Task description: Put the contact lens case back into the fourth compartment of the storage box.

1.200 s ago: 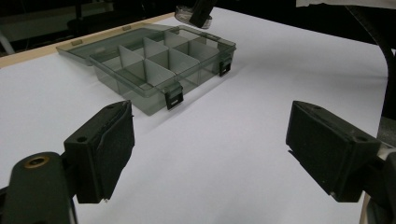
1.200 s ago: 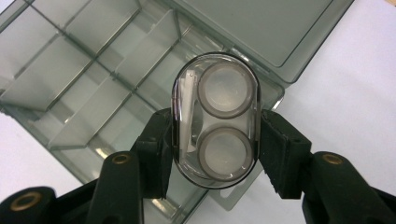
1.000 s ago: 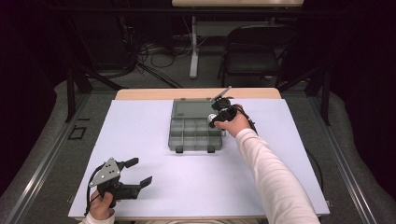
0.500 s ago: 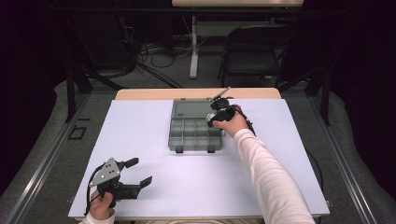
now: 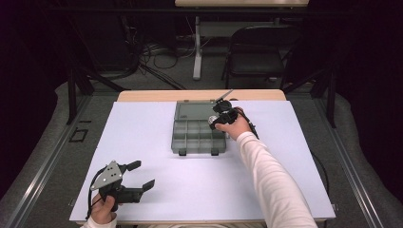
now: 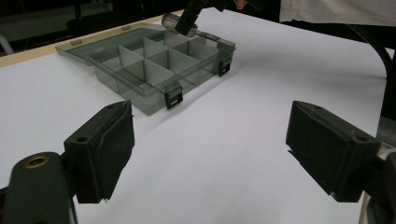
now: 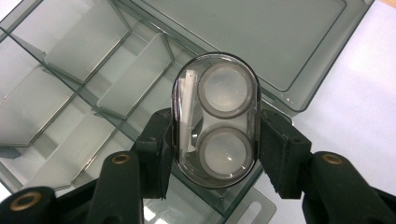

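Observation:
A smoky clear compartment box (image 5: 197, 137) lies open mid-table, its lid (image 5: 192, 110) folded flat behind it. Several divided cells show in the box (image 7: 70, 98), all bare as far as I can see. My right gripper (image 5: 215, 121) hovers over the box's back right corner, shut on a clear oval case (image 7: 226, 88) with two round wells. Its pads (image 7: 159, 144) press the case's long sides, and the right gripper (image 7: 217, 130) points down at the box. Near the front left edge my left gripper (image 5: 142, 174) is open and holds nothing. In its own view the left gripper (image 6: 219, 154) faces the box (image 6: 154, 70).
A white sheet (image 5: 285, 156) covers the wooden table. A black chair (image 5: 256, 57), a table leg and loose cables stand on the floor beyond the far edge. Black frame rails run along both sides of the table.
The right hand has edged slightly left with the oval case. The left gripper has stayed put.

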A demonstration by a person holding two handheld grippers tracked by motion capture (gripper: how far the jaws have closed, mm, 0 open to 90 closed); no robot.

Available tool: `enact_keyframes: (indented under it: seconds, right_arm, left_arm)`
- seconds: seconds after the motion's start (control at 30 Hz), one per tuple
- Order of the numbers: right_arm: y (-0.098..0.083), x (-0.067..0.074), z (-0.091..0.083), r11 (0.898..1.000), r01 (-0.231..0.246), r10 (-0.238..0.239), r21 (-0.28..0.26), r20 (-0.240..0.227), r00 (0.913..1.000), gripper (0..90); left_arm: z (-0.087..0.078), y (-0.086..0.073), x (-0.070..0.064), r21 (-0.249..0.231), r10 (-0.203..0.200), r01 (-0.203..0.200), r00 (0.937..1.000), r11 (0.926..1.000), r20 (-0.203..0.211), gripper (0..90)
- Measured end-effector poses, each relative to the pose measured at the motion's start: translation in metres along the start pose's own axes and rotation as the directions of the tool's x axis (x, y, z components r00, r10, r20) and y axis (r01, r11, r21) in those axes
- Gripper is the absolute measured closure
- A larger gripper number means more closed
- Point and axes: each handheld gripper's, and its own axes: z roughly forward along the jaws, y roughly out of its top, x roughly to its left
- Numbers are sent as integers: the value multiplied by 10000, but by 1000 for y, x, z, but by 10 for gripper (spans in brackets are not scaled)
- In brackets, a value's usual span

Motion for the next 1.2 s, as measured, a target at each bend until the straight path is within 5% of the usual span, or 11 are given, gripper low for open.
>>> enact_keyframes:
  seconds: [0.2, 0.67, 1.03, 1.2]
  right_arm:
    - [0, -1, 2, 9997, 212, -212, 123, 22, 9998, 485]
    - [0, -1, -4, 9999, -90, 92, 104, -127, 9999, 451]
    - [-3, 7, -25, 9984, 195, -194, -536, 39, 9998, 410]
    - [-5, 12, -33, 9974, 197, -187, -689, 147, 9997, 319]
  left_arm:
    - [0, 0, 0, 23, 9, -9, 10000, 10000, 10, 159]
    - [0, 0, 0, 8, -21, 21, 10000, 10000, 9, 159]
    - [4, 1, 2, 68, 24, -25, 10000, 10000, 91, 159]
    - [5, 2, 2, 69, -1, 1, 9999, 10000, 101, 159]
